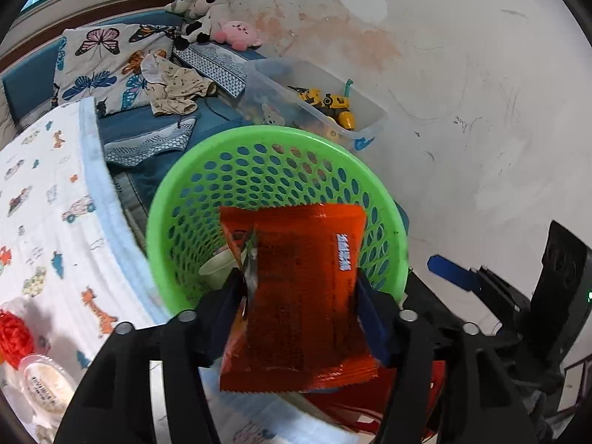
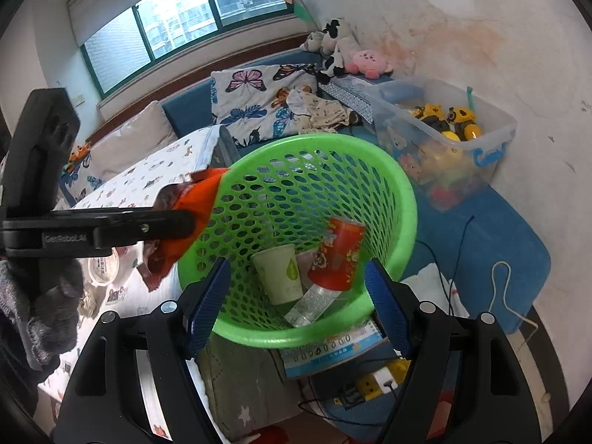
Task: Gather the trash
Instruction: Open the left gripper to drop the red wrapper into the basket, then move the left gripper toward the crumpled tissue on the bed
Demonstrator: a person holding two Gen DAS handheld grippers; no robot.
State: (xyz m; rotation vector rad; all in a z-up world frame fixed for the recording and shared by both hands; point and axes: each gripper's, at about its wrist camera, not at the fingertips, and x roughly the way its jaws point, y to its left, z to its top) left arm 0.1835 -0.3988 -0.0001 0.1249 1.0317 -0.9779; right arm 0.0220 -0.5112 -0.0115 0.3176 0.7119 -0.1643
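A green perforated basket (image 1: 266,137) fills the middle of both views. My left gripper (image 1: 299,296) is shut on an orange snack wrapper (image 1: 303,296), whose edges touch both blue pads; it hangs at the basket's near rim. From the right wrist view the left gripper (image 2: 187,222) and the orange wrapper (image 2: 199,192) sit at the basket's (image 2: 407,199) left rim. My right gripper (image 2: 298,298) stands open over the basket's near side with nothing between its pads. Inside lie a paper cup (image 2: 277,277), a red can (image 2: 338,255) and a clear wrapper (image 2: 312,303).
A table with an animal-print cloth (image 1: 48,222) lies left of the basket, holding a lidded tub (image 1: 44,384) and a red net ball (image 1: 14,336). Behind are a clear toy bin (image 2: 462,137), a blue couch with pillows and plush toys. Cables and a power strip (image 2: 373,381) lie below.
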